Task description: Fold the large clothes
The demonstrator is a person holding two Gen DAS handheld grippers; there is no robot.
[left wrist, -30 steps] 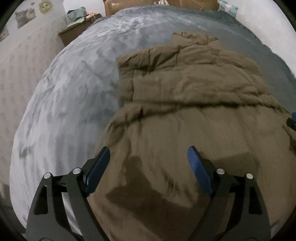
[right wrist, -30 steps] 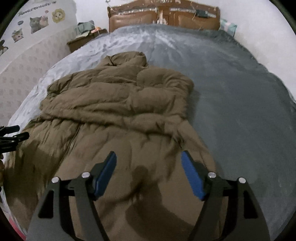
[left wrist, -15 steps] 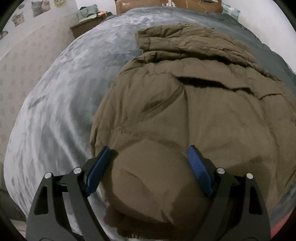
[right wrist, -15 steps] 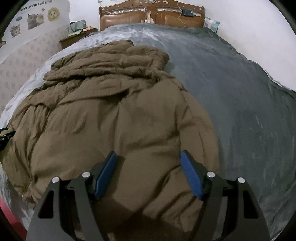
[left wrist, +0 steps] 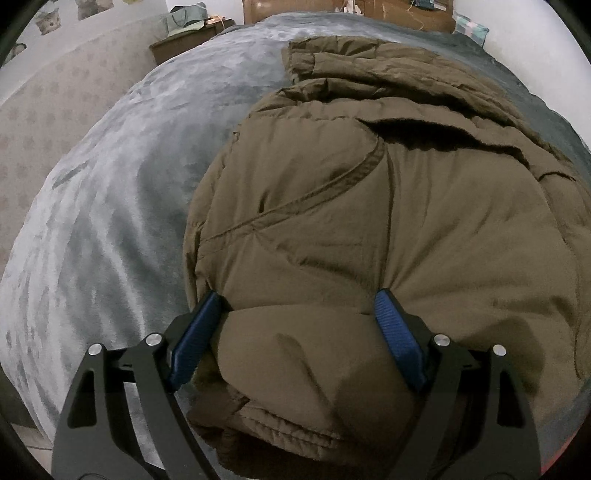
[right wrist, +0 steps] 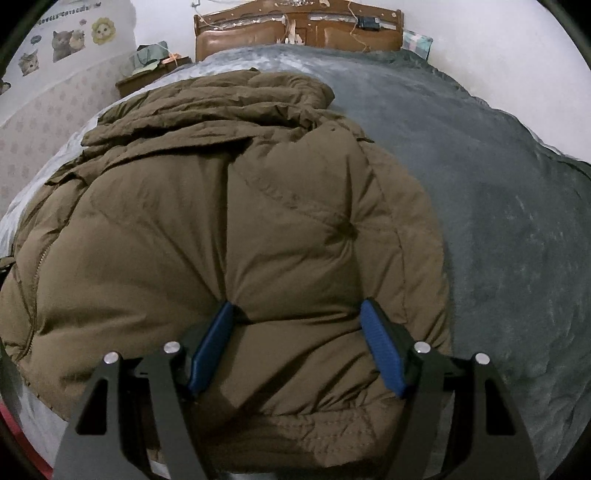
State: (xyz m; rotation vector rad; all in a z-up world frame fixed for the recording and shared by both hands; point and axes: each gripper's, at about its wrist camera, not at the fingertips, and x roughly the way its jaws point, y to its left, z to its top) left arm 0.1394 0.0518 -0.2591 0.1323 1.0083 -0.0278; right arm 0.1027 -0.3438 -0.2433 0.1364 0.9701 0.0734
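Note:
A large brown puffer coat [left wrist: 369, 206] lies on a grey bed, its hood end toward the headboard. It also fills the right wrist view [right wrist: 221, 221]. My left gripper [left wrist: 295, 306] is open, its blue pads straddling a bulge of the coat's near left hem. My right gripper [right wrist: 297, 314] is open too, its pads pressed into the padding at the near right hem. Neither gripper is closed on the fabric.
The grey blanket [right wrist: 498, 221] covers the bed to the right of the coat, and to the left [left wrist: 103, 206] in the left wrist view. A wooden headboard [right wrist: 295, 29] and a cluttered nightstand [right wrist: 147, 70] stand at the far end by the wall.
Both grippers have dropped down and pulled back to the coat's near hem, so the padding now bulges between their open pads. The coat looks closer and larger.

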